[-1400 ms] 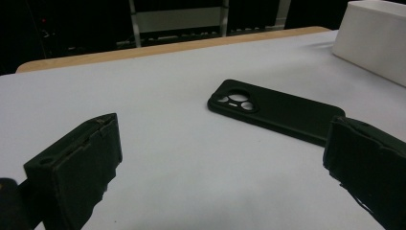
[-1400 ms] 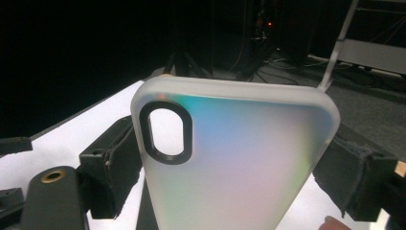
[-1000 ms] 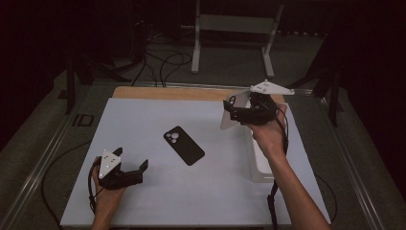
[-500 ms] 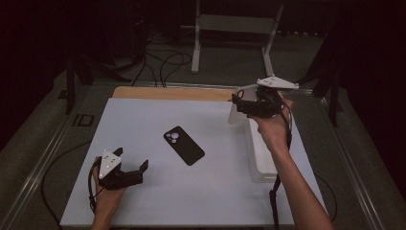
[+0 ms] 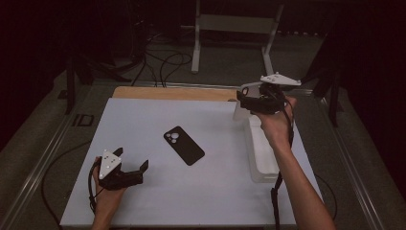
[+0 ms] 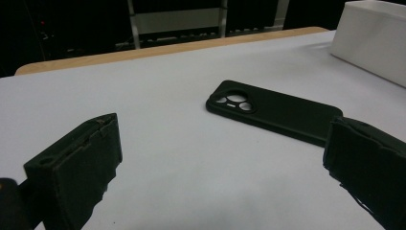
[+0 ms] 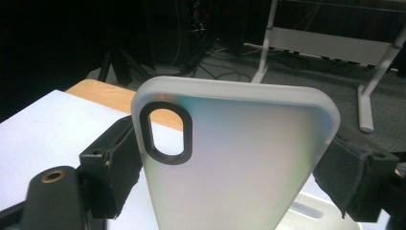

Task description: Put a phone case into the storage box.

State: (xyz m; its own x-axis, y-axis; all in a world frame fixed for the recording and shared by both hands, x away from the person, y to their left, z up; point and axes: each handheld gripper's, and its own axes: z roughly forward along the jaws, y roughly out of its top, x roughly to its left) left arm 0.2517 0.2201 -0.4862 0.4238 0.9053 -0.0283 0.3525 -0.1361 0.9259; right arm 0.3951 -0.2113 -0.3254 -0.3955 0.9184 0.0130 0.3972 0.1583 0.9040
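My right gripper is raised over the table's far right, shut on a frosted white phone case. In the right gripper view the case stands upright between the pads, with its oval camera hole at the upper left. A black phone lies camera side up at the middle of the white table. My left gripper rests open near the front left, pointing toward the phone, with nothing between its jaws.
A long white tray lies along the table's right side, below the right hand, and it reaches the far right of the left gripper view. A wooden strip runs along the table's far edge. Stands and cables occupy the dark floor beyond.
The right hand has carried the case a little to the right and farther back, over the tray's far end. The left gripper and the phone have stayed put.
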